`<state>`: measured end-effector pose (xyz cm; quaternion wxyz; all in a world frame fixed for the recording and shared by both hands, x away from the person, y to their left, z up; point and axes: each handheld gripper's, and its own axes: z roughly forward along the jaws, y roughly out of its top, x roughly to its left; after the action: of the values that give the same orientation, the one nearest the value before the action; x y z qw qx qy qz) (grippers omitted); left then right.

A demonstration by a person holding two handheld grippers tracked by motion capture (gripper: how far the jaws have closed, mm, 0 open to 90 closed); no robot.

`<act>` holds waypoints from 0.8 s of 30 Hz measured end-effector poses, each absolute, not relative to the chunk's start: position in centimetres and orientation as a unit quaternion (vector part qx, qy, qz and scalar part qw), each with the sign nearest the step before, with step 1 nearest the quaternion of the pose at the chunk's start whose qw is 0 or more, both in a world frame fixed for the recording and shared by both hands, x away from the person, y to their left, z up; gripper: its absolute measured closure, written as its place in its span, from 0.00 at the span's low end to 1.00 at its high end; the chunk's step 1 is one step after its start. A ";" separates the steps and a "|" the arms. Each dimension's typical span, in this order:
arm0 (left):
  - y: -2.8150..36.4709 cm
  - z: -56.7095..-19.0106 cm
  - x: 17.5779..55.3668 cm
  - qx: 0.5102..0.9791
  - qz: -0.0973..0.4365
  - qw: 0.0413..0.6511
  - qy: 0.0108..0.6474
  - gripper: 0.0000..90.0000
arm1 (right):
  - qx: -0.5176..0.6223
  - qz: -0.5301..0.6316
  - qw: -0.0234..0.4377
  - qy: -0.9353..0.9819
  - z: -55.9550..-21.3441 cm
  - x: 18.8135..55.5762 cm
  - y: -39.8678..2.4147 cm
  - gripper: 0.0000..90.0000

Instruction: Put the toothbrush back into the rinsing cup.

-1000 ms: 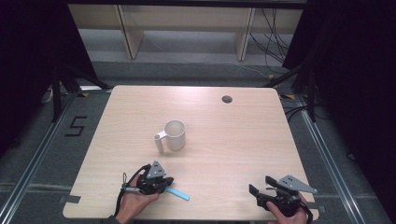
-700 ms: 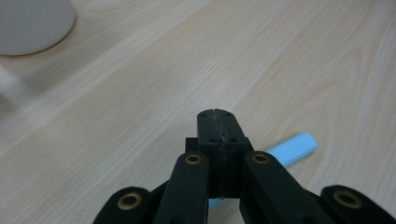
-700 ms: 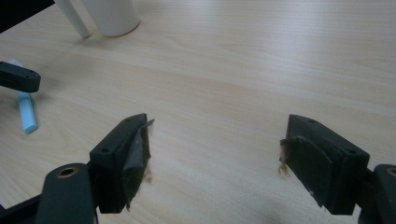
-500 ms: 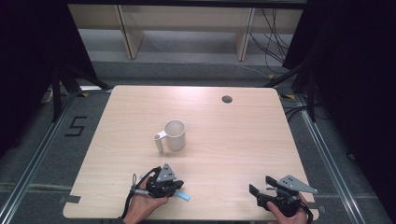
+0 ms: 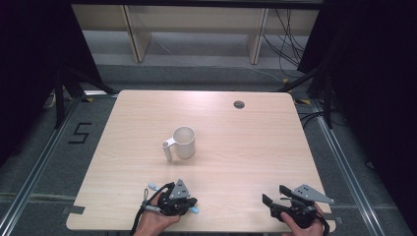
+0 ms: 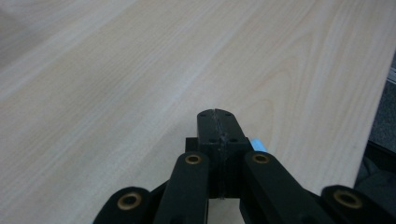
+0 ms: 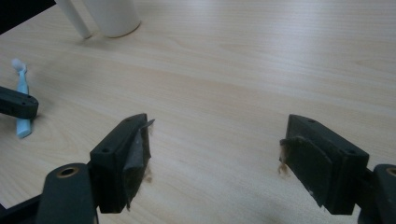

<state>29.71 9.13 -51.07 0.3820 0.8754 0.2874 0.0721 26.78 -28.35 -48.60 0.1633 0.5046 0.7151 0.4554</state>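
A light blue toothbrush lies low near the table's front edge, its white bristle head pointing away from me in the right gripper view. My left gripper is shut on the toothbrush handle; a blue bit of the toothbrush shows beside the closed jaws, which meet at the left gripper's tip. A white mug stands upright mid-table, handle to the left, and the same mug shows in the right gripper view. My right gripper rests at the front right, and the right gripper is open with nothing between its jaws.
The wooden table has a round cable hole at the back right. Its front edge runs just below both grippers. Shelving and cables stand on the floor behind the table.
My left gripper has moved right and toward the front edge, over the toothbrush. The right gripper and the mug have not moved.
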 end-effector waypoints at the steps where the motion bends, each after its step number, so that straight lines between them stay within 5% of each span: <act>1: 9.2 -51.0 29.5 0.878 0.070 0.379 0.284 0.99 | 0.505 0.455 0.164 0.715 -48.6 26.8 -28.3 0.26; 24: 13.8 -50.8 25.2 0.887 0.058 0.367 0.276 0.99 | 0.489 0.453 0.181 0.723 -48.8 27.1 -28.5 0.26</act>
<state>25.20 13.82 -50.82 0.3667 0.8866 0.2760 0.0576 27.14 -28.54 -48.76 0.1807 0.4893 0.7231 0.4528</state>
